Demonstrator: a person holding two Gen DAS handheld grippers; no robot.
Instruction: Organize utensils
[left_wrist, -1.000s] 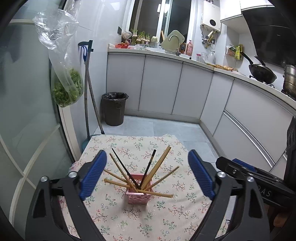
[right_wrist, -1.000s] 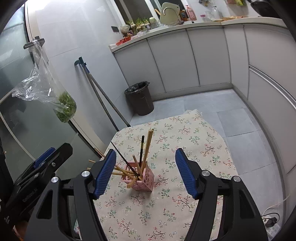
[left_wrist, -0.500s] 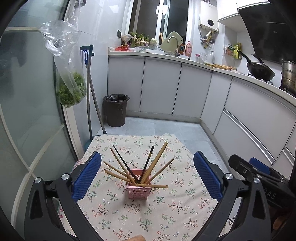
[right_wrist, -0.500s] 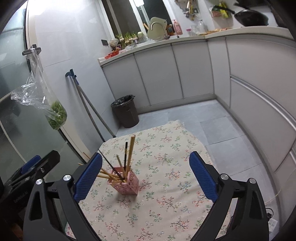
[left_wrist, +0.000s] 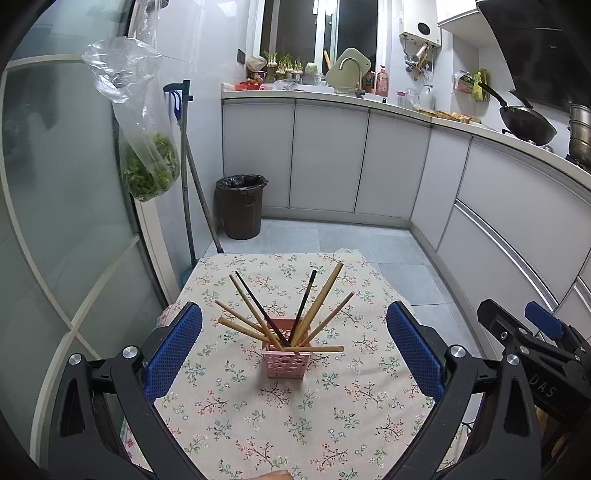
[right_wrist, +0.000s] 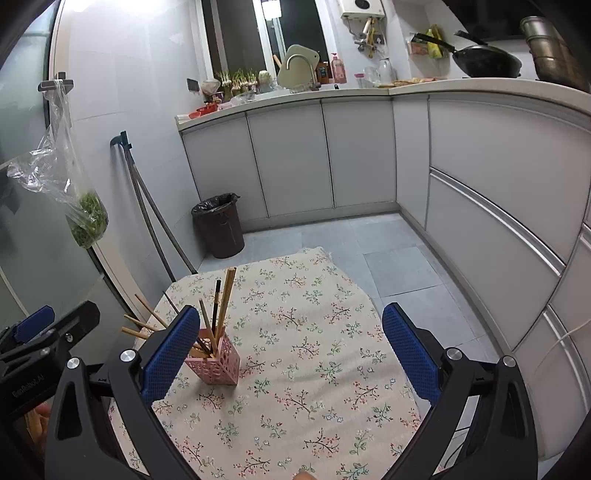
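Note:
A pink lattice holder (left_wrist: 285, 359) stands upright on the flowered tablecloth (left_wrist: 258, 417), with several wooden and two black chopsticks (left_wrist: 317, 302) fanned out of it. One wooden chopstick lies across its rim. My left gripper (left_wrist: 293, 350) is open, its blue pads wide apart on either side of the holder and short of it. In the right wrist view the holder (right_wrist: 214, 360) sits just behind the left pad; my right gripper (right_wrist: 286, 350) is open over bare cloth (right_wrist: 314, 387). Nothing is between either pair of jaws.
A dark bin (left_wrist: 240, 205) and a mop (left_wrist: 186, 173) stand on the tiled floor beyond the table. A bag of greens (left_wrist: 147, 158) hangs at the glass door on the left. White cabinets (left_wrist: 369, 162) run along the back and right.
Both grippers opened wider and drew back from the holder. The right view swung to the right, so the holder now sits at its left pad instead of between the pads.

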